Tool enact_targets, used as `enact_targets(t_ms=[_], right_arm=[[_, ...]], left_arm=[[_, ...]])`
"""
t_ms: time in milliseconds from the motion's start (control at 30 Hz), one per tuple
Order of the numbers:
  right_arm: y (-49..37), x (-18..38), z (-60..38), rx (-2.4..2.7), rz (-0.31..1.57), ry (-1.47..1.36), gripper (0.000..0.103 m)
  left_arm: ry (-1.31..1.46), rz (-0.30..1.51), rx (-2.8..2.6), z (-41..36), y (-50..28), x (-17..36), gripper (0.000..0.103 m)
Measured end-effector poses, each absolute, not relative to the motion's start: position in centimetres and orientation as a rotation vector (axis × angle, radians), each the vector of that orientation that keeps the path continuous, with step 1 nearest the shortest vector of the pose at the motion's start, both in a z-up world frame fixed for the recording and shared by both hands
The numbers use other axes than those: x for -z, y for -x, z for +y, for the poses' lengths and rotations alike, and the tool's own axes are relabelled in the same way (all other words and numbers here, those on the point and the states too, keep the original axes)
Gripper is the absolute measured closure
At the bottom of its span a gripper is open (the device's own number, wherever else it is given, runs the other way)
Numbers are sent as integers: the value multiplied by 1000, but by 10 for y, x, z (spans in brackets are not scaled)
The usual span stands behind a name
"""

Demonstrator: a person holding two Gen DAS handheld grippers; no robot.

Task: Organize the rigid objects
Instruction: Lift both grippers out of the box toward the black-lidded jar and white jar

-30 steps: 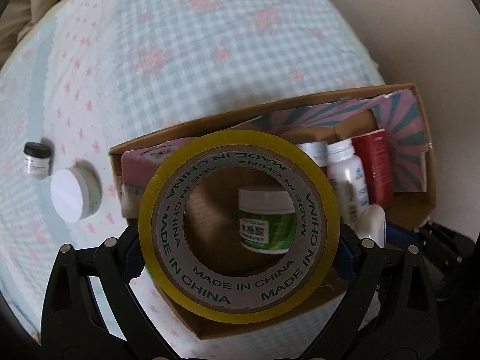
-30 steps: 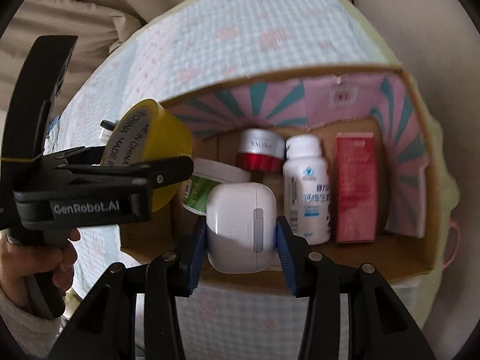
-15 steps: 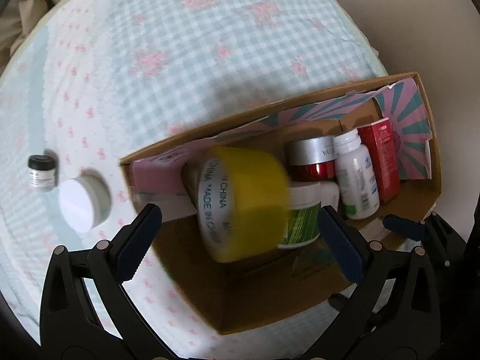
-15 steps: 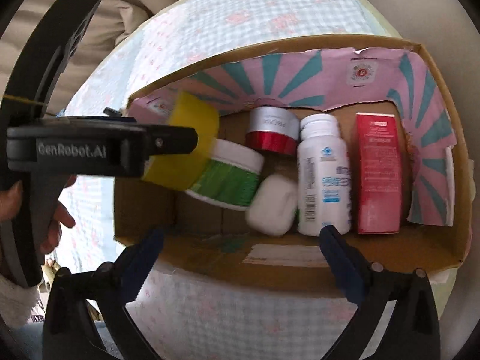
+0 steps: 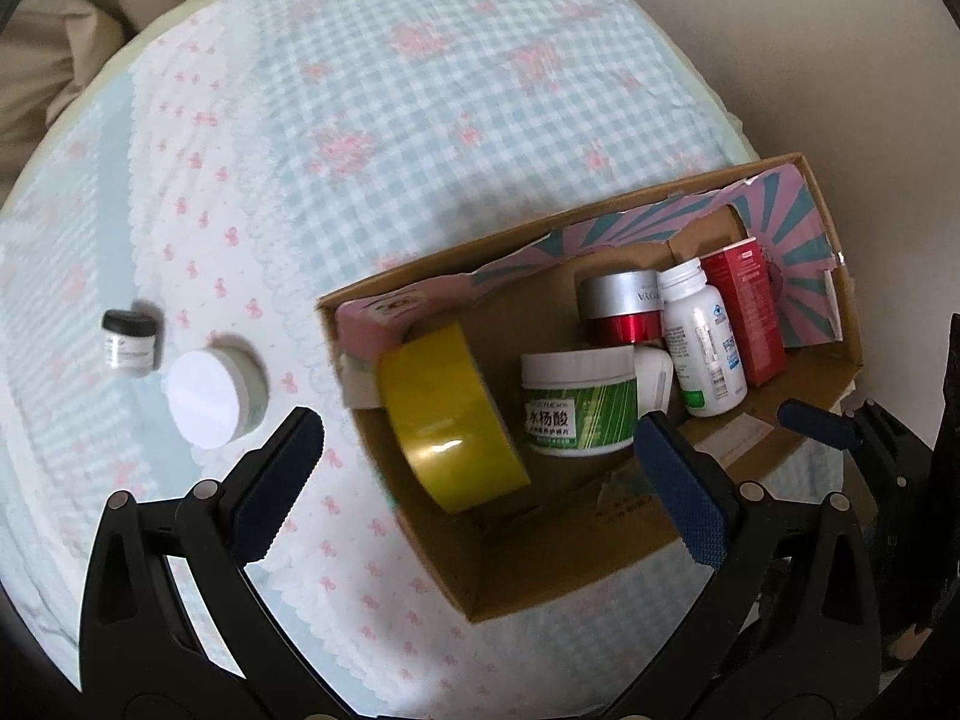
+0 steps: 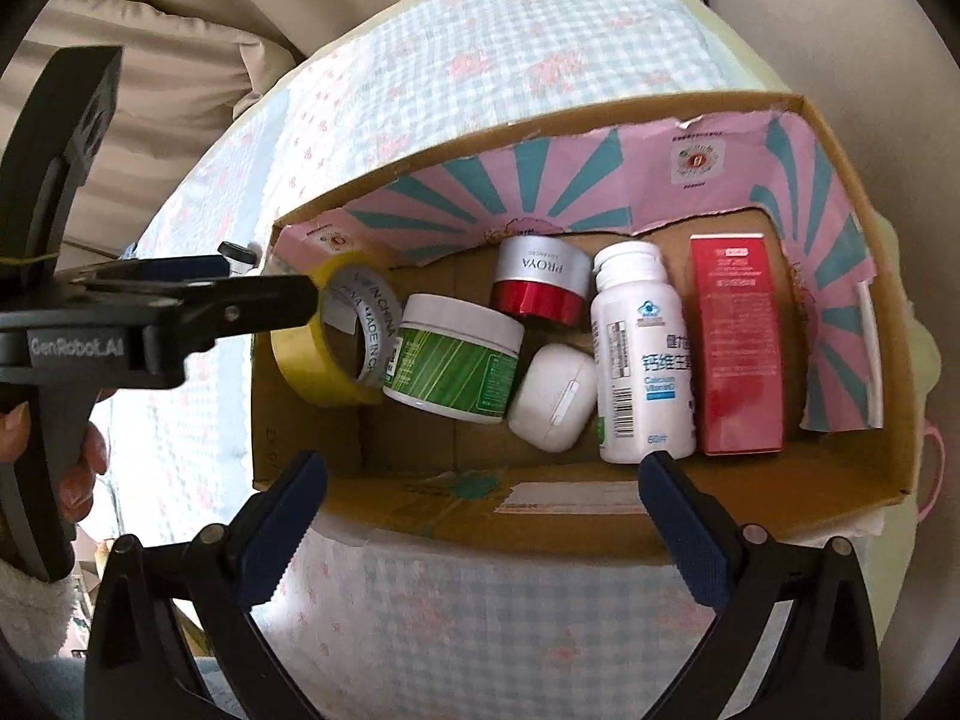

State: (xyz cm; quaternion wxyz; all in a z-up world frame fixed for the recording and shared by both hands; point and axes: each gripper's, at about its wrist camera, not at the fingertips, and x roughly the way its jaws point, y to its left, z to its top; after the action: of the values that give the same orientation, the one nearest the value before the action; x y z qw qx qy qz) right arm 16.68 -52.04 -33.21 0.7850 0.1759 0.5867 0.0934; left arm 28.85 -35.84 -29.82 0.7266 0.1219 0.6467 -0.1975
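Left gripper (image 5: 480, 480): we see both jaws spread as wide as they go, nothing between the pads; it hangs over the left end of the box, pointing down.
Right gripper (image 6: 480, 522): likewise fully spread and empty, aimed down at the near wall of the box.
Cardboard box (image 6: 600, 504): open-topped, pink and teal lining on the far wall, sitting on a checked cloth (image 5: 420, 120).
Tape roll (image 5: 450, 420): yellow, lying inside the box at its left end, on its edge and tilted; just beside the green jar, and we cannot tell whether they touch.
Green jar (image 6: 453, 360): white lid, on its side in the box.
White case (image 6: 552, 396): small, rounded, lying between the green jar and the white bottle.
Red jar (image 6: 540, 288): silver lid, toward the far wall.
White bottle (image 6: 642, 354): lying along the box floor, next to the red carton (image 6: 741, 348).
Outside the box: we note a round white tub (image 5: 210, 396) and a small black-capped jar (image 5: 129, 339) on the cloth, near each other, well left of the box.
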Motion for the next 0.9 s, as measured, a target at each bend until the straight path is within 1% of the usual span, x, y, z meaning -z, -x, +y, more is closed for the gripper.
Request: enact_targets(t_ms=[300, 600, 900], right_arm=[[-155, 304, -508, -159, 1251, -282, 0], [-133, 241, -478, -52, 1180, -196, 0], [-91, 171, -413, 34, 1058, -167, 0]], left_arm=[[-199, 1337, 410, -308, -267, 251, 0], [-166, 1185, 415, -241, -226, 191, 0], [-163, 1075, 436, -162, -179, 145, 0]])
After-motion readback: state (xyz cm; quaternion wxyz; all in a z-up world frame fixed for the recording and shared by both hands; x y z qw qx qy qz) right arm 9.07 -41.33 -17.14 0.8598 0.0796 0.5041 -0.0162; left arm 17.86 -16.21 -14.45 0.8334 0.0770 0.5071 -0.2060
